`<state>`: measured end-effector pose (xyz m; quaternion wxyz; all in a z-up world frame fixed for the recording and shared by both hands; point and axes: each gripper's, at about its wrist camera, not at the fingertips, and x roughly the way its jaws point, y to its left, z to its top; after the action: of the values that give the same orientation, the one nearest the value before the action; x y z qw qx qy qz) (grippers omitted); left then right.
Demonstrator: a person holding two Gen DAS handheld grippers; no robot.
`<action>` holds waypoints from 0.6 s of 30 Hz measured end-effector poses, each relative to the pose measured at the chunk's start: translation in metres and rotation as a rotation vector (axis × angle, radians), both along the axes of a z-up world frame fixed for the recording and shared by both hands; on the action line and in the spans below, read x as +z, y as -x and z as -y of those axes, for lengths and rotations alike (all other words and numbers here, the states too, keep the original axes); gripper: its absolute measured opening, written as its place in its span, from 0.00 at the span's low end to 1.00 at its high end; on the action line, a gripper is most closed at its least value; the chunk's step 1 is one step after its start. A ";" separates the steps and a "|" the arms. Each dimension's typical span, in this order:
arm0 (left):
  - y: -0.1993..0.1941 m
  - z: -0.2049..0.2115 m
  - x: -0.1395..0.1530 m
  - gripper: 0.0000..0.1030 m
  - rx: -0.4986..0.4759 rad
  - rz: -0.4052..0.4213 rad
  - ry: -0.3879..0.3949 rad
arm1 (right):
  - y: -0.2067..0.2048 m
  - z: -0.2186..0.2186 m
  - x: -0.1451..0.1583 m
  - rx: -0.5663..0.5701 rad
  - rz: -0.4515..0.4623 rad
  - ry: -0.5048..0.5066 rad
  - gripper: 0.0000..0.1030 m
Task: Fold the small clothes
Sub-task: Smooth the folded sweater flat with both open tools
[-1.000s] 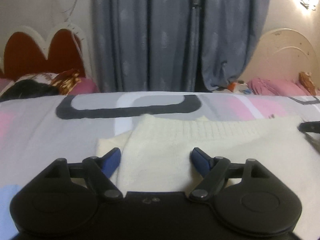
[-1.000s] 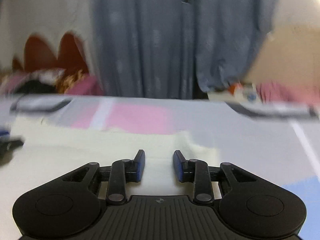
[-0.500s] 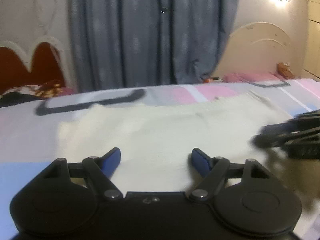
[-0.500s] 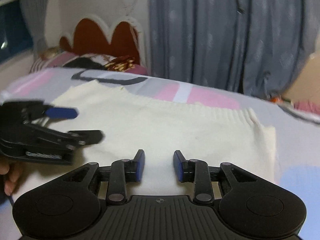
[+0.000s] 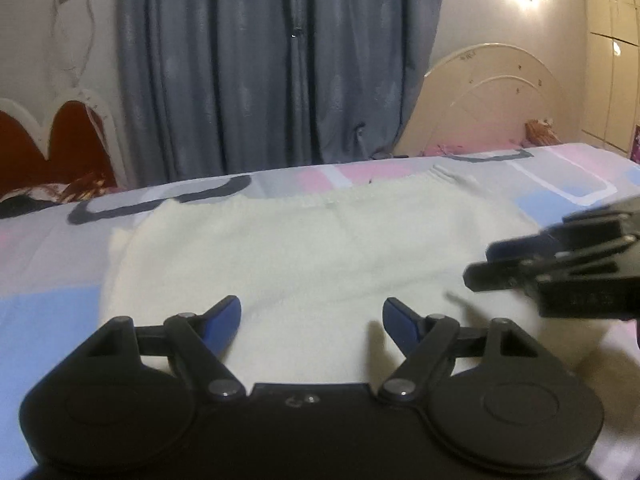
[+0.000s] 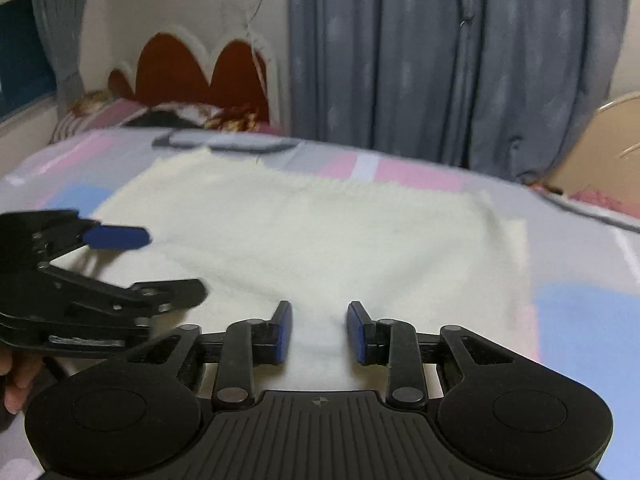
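Bed (image 5: 52, 240) under a grey, pink and blue patterned sheet (image 6: 580, 308); cream knit garment (image 5: 320, 256) lies spread flat on it; pillows (image 6: 120, 114) sit at the far edge.

Grey curtains (image 5: 276, 68), two headboards, patterned bedspread (image 5: 48, 248).

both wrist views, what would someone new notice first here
The cream knitted garment spread flat across the pink, grey and blue patterned bedspread fills the middle of both views. The open left gripper and open right gripper hang over its near edge, holding nothing. Behind the bed, grey curtains hang between a red scalloped headboard and a cream arched headboard.
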<state>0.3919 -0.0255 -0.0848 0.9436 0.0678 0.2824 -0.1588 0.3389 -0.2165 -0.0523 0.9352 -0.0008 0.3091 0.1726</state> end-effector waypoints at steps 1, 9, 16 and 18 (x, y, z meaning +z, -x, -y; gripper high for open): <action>0.005 0.000 -0.001 0.75 0.012 -0.009 0.008 | 0.006 -0.002 0.001 0.006 -0.011 -0.009 0.30; 0.033 0.009 -0.016 0.75 0.077 -0.048 -0.004 | 0.053 -0.037 -0.018 0.012 -0.022 0.092 0.30; 0.049 -0.025 -0.016 0.77 0.152 -0.067 -0.040 | 0.063 -0.003 -0.019 -0.071 -0.059 0.092 0.30; 0.054 -0.040 -0.016 0.78 0.169 -0.072 -0.027 | 0.074 0.025 -0.019 -0.156 -0.071 0.078 0.29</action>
<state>0.3381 0.0149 -0.1012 0.9419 0.0507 0.3231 -0.0773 0.2649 -0.2415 -0.0716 0.9335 -0.0069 0.3477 0.0871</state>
